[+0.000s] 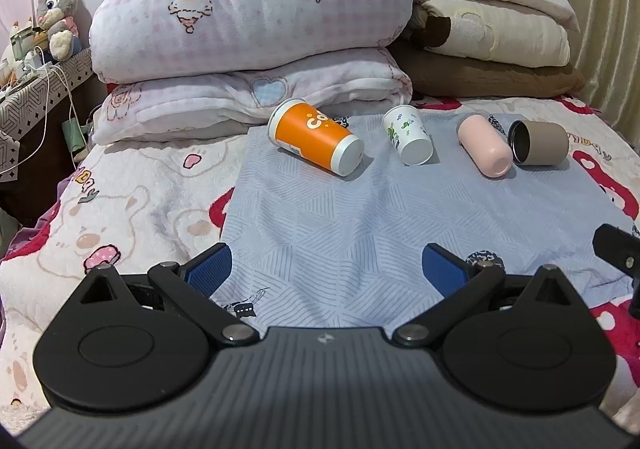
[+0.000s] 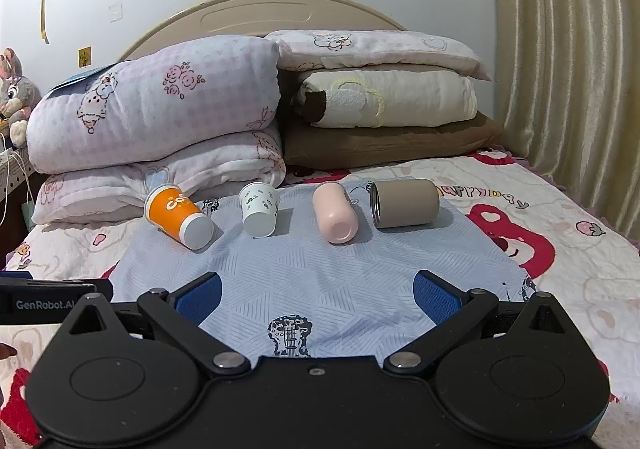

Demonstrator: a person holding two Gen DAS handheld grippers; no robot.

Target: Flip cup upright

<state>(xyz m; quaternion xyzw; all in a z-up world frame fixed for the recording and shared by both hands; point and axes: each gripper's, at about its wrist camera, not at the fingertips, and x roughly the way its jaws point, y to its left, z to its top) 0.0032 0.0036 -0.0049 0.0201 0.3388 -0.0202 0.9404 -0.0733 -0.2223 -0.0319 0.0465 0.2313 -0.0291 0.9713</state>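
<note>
Lying on their sides in a row across the blue cloth (image 2: 320,277) on the bed: orange cup (image 2: 178,218), small white cup (image 2: 260,214), pink cup (image 2: 334,215), tan cup (image 2: 405,208), all well ahead of both tools. Left tool (image 1: 326,273) and right tool (image 2: 318,295) both spread, holding nothing. Orange cup's long axis runs diagonally, base toward the cloth's near edge, mouth toward the folded quilts (image 2: 152,117); left tool looks nearer it, right tool nearer pink and tan.
</note>
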